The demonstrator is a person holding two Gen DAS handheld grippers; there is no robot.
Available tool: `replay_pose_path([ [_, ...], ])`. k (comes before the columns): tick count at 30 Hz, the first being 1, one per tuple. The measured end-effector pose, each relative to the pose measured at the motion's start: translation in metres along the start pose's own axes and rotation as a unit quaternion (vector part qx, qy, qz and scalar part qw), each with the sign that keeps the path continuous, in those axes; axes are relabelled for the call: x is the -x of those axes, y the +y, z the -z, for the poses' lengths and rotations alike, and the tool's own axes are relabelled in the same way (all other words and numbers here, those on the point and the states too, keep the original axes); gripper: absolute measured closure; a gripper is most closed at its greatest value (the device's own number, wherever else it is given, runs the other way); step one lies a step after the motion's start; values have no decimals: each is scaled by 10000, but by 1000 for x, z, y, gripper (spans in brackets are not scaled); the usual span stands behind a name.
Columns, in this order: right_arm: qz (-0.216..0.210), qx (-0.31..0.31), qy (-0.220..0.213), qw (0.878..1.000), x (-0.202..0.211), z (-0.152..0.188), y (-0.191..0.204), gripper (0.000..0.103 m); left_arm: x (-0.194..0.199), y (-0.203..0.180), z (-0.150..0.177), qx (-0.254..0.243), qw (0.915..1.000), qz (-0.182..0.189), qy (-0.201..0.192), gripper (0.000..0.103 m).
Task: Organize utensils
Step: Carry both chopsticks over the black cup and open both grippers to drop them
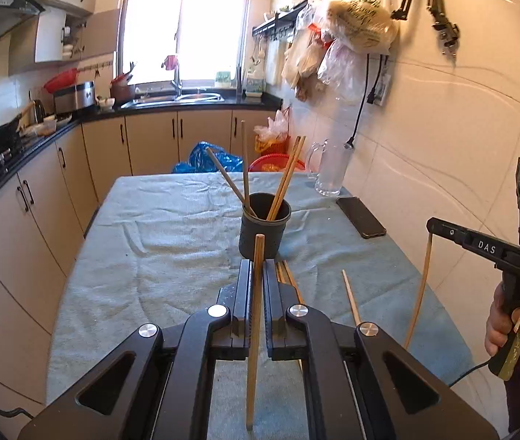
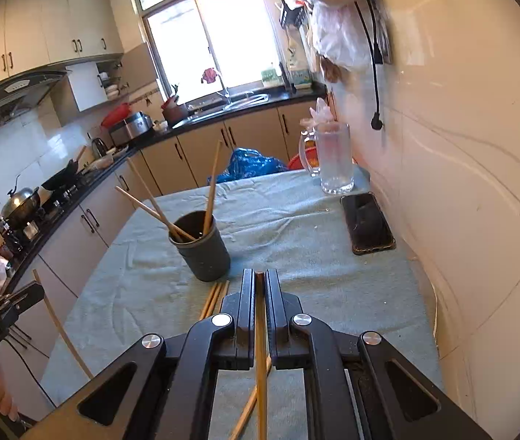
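Two black claws each pinch one pale wooden chopstick: the left claw point(image 1: 256, 267) clamps its chopstick point(image 1: 254, 330) near the upper end, the right claw point(image 2: 259, 286) grips its own point(image 2: 260, 348) likewise, so the long ends hang free, seemingly ready for dropping in. Just ahead stands the dark cylindrical utensil cup point(image 1: 264, 229), four chopsticks already leaning inside. More loose chopsticks point(image 1: 289, 278) lie on the green cloth-covered tabletop point(image 1: 150, 238) beside the cup.
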State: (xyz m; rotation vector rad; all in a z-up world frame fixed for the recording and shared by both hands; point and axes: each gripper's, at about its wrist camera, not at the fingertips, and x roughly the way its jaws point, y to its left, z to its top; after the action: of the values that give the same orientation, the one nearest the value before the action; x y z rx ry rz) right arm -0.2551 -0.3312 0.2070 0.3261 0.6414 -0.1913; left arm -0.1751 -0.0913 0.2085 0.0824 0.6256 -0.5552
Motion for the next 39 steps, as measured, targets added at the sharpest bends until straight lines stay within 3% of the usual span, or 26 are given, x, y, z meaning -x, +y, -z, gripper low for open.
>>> replay_pose_path([
  [15,-100,150,-322,9993,34,-2,11,97,30,-18,-5,-70,9991,297,-299,98],
  [31,-126,338,-509,9981,28,-37,14,97,13,-21,-46,-143,9985,394,-350,98],
  [39,-173,420,-563,9974,16,-56,22,97,6,-25,-80,-230,9975,334,-571,98],
])
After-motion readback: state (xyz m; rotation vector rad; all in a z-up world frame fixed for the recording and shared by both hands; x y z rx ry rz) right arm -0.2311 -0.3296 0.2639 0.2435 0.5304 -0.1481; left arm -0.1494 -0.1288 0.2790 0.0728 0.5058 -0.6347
